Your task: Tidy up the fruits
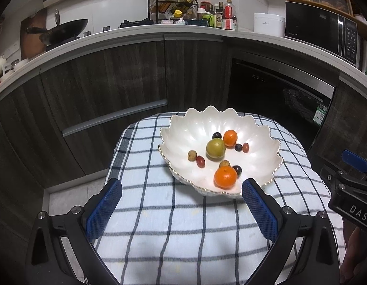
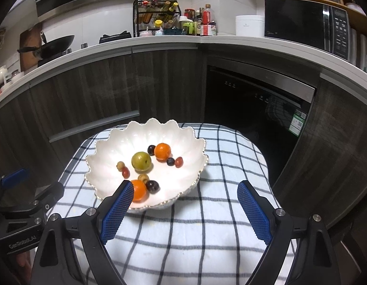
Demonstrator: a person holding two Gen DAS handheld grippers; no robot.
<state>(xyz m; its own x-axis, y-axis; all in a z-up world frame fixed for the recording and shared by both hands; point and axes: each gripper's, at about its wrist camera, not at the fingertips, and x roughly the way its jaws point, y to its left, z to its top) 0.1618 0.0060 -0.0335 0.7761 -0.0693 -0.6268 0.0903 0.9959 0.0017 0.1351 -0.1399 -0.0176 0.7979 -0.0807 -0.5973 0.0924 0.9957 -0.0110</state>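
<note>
Bowl [image 1: 254, 128]: white, scalloped rim with a thin gilt edge, sat on a checked cloth [image 1: 171, 225] over a small bench, toward the far side.
Fruit: all lay inside the bowl, none on the cloth.
Near orange [image 1: 225, 177]: close to the bowl's near rim, touching a dark plum [image 1: 237, 169] on its right and a small brown fruit [image 1: 224, 163] just behind.
Far orange [image 1: 230, 138]: toward the back of the bowl, a dark plum [image 1: 216, 135] just to its left.
Green fruit [image 1: 215, 148]: largest piece — middle of the bowl, between the two oranges.
Small pieces at left: a tan round fruit [image 1: 192, 155] and a reddish oval one [image 1: 200, 161] just beside it, left of the green fruit.
Small pieces at right: a dark plum [image 1: 238, 147] and a reddish fruit [image 1: 245, 147] side by side, below the far orange.
Left claw [image 1: 182, 200]: spread wide, blue ribbed pads [image 1: 104, 210] apart, nothing between them; hovered over the cloth short of the bowl, tilted downward.
Right claw [image 2: 184, 201]: spread wide and empty, over the cloth at the bowl's near edge; in its own view the left pad [image 2: 117, 210] covered part of the near orange [image 2: 139, 190] — contact could not be told.
Surroundings: dark wood cabinets [image 1: 100, 83] behind, a worktop above with a wok [image 1: 64, 29], a bottle rack [image 1: 171, 3], a white cooker [image 1: 269, 25] and a microwave [image 1: 323, 33].
</note>
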